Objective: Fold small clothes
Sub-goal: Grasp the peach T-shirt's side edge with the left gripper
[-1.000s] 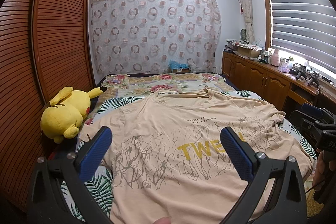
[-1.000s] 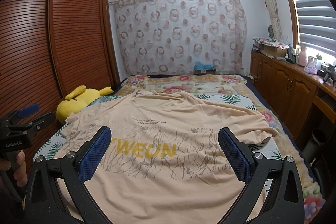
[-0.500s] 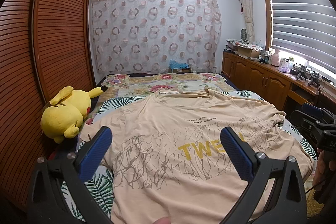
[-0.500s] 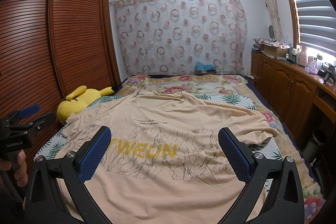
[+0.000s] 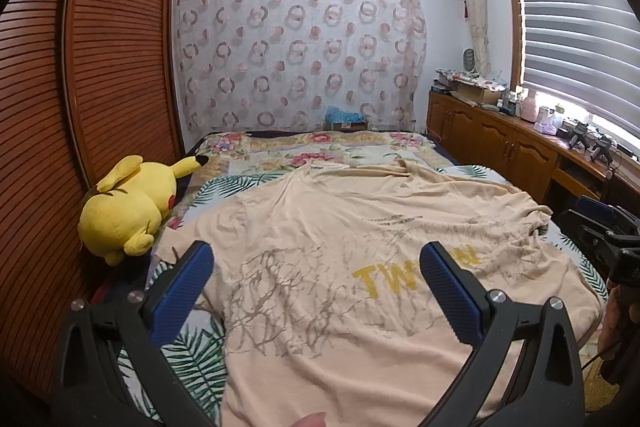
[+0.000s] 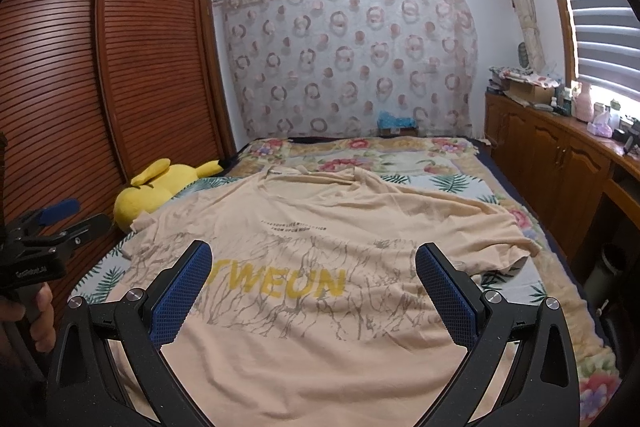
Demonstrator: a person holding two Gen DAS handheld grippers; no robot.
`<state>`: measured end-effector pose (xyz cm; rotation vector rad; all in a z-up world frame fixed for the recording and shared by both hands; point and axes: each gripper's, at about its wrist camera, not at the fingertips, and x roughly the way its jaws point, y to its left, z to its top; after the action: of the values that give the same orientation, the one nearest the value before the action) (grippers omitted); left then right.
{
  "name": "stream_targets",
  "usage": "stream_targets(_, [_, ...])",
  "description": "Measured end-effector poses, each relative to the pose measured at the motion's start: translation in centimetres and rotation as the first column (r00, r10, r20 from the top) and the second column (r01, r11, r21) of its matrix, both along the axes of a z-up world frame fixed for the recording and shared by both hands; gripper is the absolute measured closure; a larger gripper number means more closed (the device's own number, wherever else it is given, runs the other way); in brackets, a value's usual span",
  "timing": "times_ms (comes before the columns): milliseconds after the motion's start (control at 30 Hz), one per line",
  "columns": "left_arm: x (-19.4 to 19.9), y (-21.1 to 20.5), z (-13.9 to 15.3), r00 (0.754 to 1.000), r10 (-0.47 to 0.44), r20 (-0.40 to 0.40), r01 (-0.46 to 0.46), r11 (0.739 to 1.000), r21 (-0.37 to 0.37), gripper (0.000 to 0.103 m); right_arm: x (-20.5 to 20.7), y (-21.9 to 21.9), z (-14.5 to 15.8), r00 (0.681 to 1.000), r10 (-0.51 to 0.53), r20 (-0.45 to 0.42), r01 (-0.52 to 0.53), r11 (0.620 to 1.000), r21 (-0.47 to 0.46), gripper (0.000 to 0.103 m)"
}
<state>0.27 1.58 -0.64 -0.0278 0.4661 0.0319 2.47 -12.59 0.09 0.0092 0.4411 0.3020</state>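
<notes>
Shirt: the beige shirt [image 5: 340, 247] lies spread face up on the bed [image 5: 320, 155], straight ahead of and beneath both grippers, hem nearest them and collar at the far end.
Left gripper: the left gripper [image 5: 316, 281] hangs over the shirt's near left part with its jaws spread wide and nothing between them.
Right gripper: the right gripper [image 6: 312, 279] hangs over the near middle, above the yellow print [image 6: 280, 283], jaws likewise wide and empty.
Left sleeve: it lies out flat, ahead and to the left of the left gripper, near the plush toy [image 5: 128, 207].
Right sleeve: it is bunched and wrinkled, ahead and to the right of the right gripper, at the bed's edge.
Done: the shirt looks laid out and roughly smoothed; no fold shows in either view.
Left to do: by my judgement all of the folding, meaning sleeves or sides turned in, then hem brought toward the collar.
Stage: the very start, with no cloth gripped yet.
</notes>
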Motion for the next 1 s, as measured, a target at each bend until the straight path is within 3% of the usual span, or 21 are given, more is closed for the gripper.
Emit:
stream_targets(533, [3.2, 6.7, -3.4, 0.995, 0.034, -0.093, -0.033, 0.999, 0.012, 0.0, 4.6, 3.6, -2.7, 0.99, 0.116, -0.074, -0.12, 0.992, -0.041, 0.0])
stream_targets(767, [5.4, 10.7, -5.7, 0.986, 0.019, -0.165, -0.021, 1.0, -0.012, 0.0, 7.8, 6.2, -4.4, 0.974, 0.173, -0.146, -0.183, 0.981, -0.06, 0.0])
stream_targets(1000, [7.8, 15.3, -6.9, 0.975, 0.019, -0.222, -0.032, 0.998, -0.054, 0.009, 10.1, 8.3, -5.6, 0.954, 0.22, -0.202, -0.239, 0.968, -0.074, 0.0])
